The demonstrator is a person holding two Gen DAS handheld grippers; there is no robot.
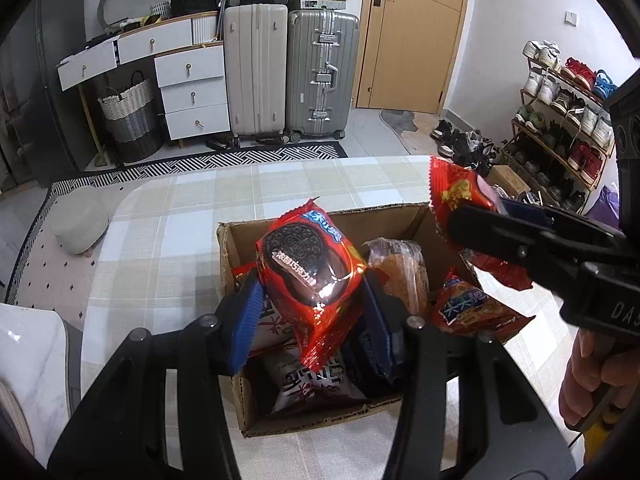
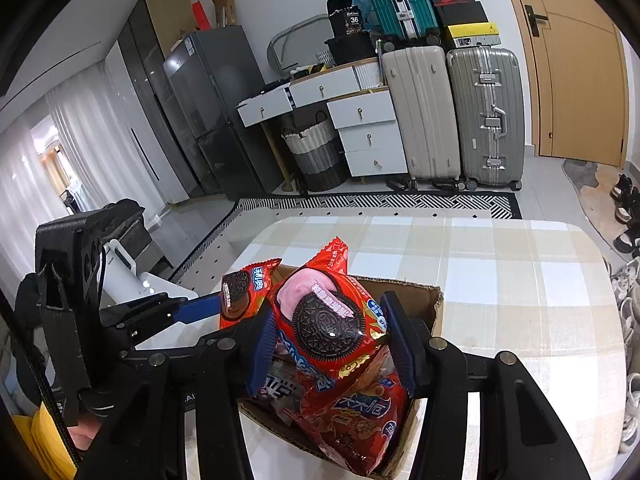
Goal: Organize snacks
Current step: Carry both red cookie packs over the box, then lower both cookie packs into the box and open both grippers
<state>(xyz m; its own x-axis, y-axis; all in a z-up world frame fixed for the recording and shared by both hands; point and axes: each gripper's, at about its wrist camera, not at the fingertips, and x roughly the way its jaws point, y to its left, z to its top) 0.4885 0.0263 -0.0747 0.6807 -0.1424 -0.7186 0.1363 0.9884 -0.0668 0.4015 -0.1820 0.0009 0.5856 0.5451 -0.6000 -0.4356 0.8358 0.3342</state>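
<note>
An open cardboard box (image 1: 228, 248) sits on the checked tablecloth and holds several snack packs. My left gripper (image 1: 308, 312) is shut on a red chocolate Oreo pack (image 1: 308, 264), held above the box. My right gripper (image 2: 332, 340) is shut on a red Oreo pack with pink cream (image 2: 324, 316), also above the box (image 2: 434, 304). In the left wrist view the right gripper (image 1: 480, 216) comes in from the right with its red pack (image 1: 452, 196). In the right wrist view the left gripper (image 2: 216, 304) holds its pack (image 2: 240, 296) at the left.
In the box lie a white pack with dark lettering (image 1: 312, 384), a clear-wrapped brown cake (image 1: 400, 276) and a red snack bag (image 1: 472, 308). The table (image 2: 500, 280) stretches beyond the box. Suitcases (image 1: 288, 76), drawers and a shoe rack (image 1: 560, 128) stand behind.
</note>
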